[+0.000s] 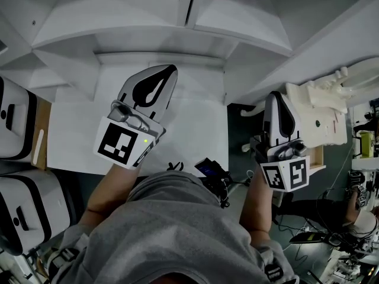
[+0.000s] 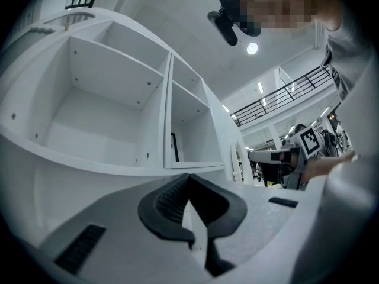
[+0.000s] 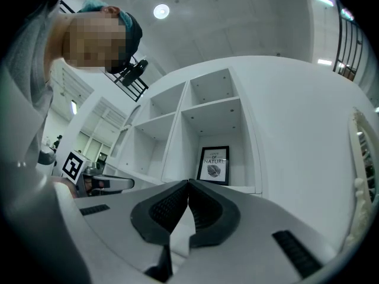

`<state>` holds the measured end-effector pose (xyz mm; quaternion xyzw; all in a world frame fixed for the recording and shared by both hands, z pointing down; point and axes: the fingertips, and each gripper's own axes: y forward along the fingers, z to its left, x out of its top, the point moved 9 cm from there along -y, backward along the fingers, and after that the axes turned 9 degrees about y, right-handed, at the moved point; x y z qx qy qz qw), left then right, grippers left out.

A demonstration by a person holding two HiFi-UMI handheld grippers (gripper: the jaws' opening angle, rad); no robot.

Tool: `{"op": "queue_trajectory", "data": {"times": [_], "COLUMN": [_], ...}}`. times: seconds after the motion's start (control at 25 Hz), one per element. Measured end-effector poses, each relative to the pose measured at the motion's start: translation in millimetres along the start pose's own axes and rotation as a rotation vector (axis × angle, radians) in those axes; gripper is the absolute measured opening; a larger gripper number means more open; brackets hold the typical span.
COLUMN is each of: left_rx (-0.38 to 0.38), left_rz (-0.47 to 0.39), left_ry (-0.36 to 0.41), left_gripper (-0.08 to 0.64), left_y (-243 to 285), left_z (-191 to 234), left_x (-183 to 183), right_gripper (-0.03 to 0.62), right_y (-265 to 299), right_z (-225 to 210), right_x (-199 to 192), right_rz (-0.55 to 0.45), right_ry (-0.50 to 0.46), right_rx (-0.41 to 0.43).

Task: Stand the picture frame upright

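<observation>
Facing a white shelf unit [image 3: 207,108] behind a white worktop [image 1: 74,141]; picture frame [image 3: 213,165] stands upright in a lower cubby. My L tongs [image 1: 167,71] & R tongs [image 1: 276,97] both clenched, empty, aimed at shelf.

**Stock count: shelf bay and surroundings**

Hand-held two-jaw grippers: 2, namely the left gripper [image 2: 188,182] and the right gripper [image 3: 188,185].
Black-edged picture frame [image 3: 214,165]: 1.
White shelf unit [image 3: 177,132]: 1, with 4 open compartments showing in the right gripper view.
White cases with black trim: 2, the upper case [image 1: 15,120] and the lower case [image 1: 26,215], at the head view's left edge.
</observation>
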<state>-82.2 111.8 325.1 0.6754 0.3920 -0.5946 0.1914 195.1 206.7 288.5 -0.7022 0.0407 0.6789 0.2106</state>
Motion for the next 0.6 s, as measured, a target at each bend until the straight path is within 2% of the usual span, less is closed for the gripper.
{"op": "queue_trajectory", "data": {"times": [0.6], "left_rx": [0.008], "left_rz": [0.011], "left_ry": [0.015], "left_gripper": [0.008], "left_y": [-4.0], "left_z": [-1.2], "left_x": [0.7], "right_gripper": [0.028], "right_y": [-3.3], "right_z": [2.1], "right_x": [-4.8], "right_rz": [0.001], "right_ry": [0.005], "right_rx": [-0.004]}}
